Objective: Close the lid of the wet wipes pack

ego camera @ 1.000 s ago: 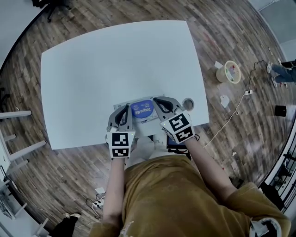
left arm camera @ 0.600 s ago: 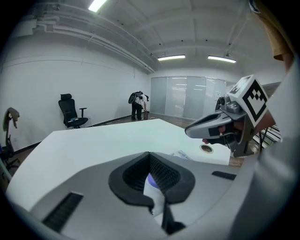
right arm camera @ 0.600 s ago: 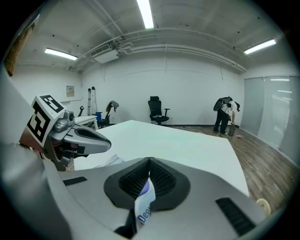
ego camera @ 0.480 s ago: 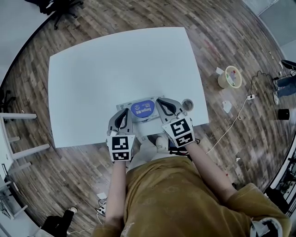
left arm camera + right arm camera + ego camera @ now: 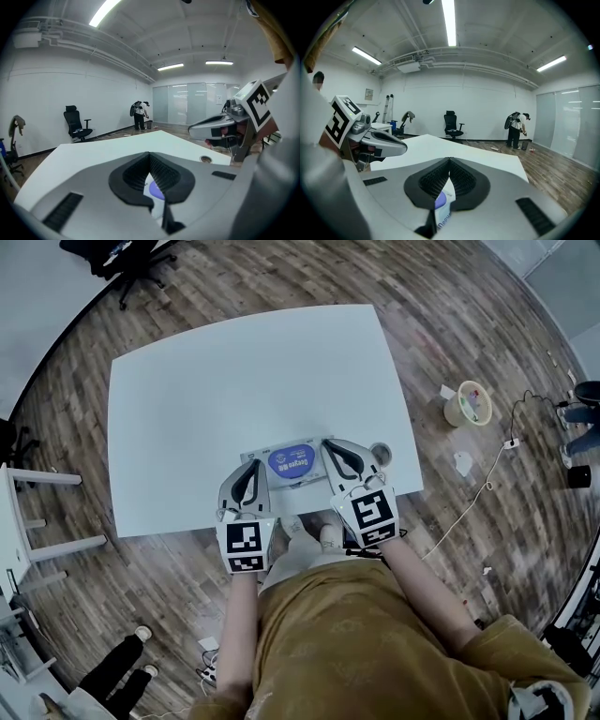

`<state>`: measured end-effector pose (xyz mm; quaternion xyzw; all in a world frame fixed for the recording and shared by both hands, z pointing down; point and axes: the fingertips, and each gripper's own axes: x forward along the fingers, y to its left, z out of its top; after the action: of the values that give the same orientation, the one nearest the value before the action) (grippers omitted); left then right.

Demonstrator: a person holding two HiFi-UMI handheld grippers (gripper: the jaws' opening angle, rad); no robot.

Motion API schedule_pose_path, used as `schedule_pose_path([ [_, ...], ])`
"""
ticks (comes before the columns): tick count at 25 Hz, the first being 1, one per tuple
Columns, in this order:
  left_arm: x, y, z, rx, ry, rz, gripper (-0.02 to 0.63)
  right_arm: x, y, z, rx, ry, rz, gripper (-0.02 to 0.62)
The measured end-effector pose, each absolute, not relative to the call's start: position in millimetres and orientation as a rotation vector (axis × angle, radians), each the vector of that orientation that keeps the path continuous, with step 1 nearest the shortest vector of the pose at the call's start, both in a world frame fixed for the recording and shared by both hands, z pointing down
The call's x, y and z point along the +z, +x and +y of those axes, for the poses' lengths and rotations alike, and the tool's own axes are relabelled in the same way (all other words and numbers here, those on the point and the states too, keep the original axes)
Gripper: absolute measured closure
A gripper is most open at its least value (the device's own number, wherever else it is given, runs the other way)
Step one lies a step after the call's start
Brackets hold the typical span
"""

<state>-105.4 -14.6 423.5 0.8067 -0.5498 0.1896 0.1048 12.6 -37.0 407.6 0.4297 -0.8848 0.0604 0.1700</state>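
Bracketing the wet wipes pack (image 5: 287,466) with the left gripper (image 5: 249,471) at one end and the right gripper (image 5: 332,448) at the other, tips low over the table (image 5: 234,381) by its nearest edge. Holding both pairs of jaws pressed together at the tips, clamped on nothing. Showing, through the slit behind each gripper's closed pads, a strip of white wrapper and blue label directly beneath.

Looks flat from the head view, going by the blue oval lid (image 5: 289,460) midway between the two tips, though impossible to tell whether sealed or merely resting down. Probably at the pressing stage, or just short of it.

Next, lower one closed tip onto the lid beside it and rub along the edge, steadying the pack's other end with the second gripper. Calls for light, even pressure, given a soft pack likely to slide on a smooth top. Mind the small round thing (image 5: 381,452) just outboard of the right gripper
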Motion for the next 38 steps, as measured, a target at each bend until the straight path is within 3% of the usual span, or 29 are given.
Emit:
schedule_pose_path([
  [22,296.8,-101.5,-10.7,0.241,2.475,-1.918,0.614,316.4,31.7,-28.3,-0.021,1.409,-2.659,0.589],
  [38,268.3,-101.7,-2.0,0.203,2.497,-1.975,0.614,267.6,45.1,-21.0,-0.106,1.464,-2.727,0.589],
])
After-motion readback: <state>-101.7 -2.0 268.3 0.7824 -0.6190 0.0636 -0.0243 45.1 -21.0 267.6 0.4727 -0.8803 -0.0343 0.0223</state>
